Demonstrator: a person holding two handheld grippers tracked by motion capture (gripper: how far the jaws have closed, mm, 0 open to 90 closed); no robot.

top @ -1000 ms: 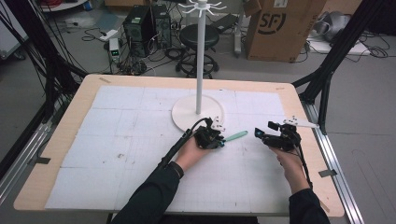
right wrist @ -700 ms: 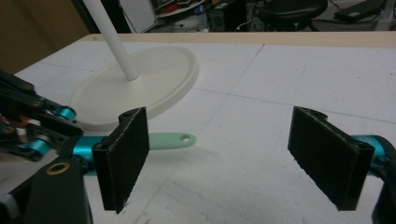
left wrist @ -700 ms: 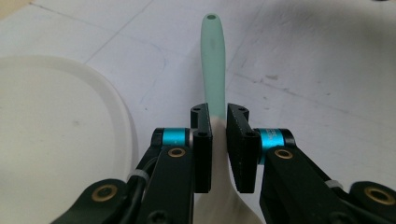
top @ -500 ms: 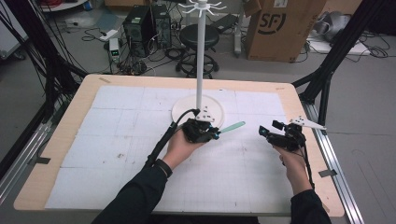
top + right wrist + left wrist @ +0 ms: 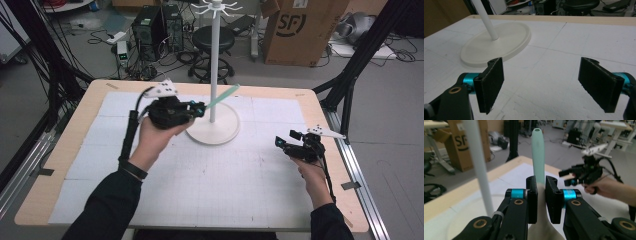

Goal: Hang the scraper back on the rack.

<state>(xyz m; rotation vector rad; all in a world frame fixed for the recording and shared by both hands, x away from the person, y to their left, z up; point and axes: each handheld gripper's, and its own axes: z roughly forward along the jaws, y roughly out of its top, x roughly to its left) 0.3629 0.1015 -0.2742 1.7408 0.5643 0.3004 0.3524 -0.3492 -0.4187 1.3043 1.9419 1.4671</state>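
Note:
My left gripper [image 5: 200, 108] is lifted above the table, just left of the white stand's pole [image 5: 215, 60]. It is shut on a utensil [image 5: 222, 96] with a mint-green handle that slants up and to the right across the pole. In the left gripper view the handle [image 5: 538, 152] rises between the pads of my left gripper [image 5: 541, 182], a cream part lies below them, and the pole [image 5: 480, 167] stands at the left. My right gripper [image 5: 281, 142] hovers low over the table's right side. Its view shows my right gripper [image 5: 541, 72] open and holding nothing.
The stand has a round white base [image 5: 215, 131] on the white mat and a ring of hooks [image 5: 216, 7] on top. Its base [image 5: 499, 45] lies ahead and left of the right gripper. Behind the table are a cardboard box [image 5: 300, 30], a stool [image 5: 212, 37] and a computer tower [image 5: 150, 25].
The left hand has risen and moved left and back toward the stand, carrying the utensil, whose handle now crosses the pole. The right hand has hardly moved.

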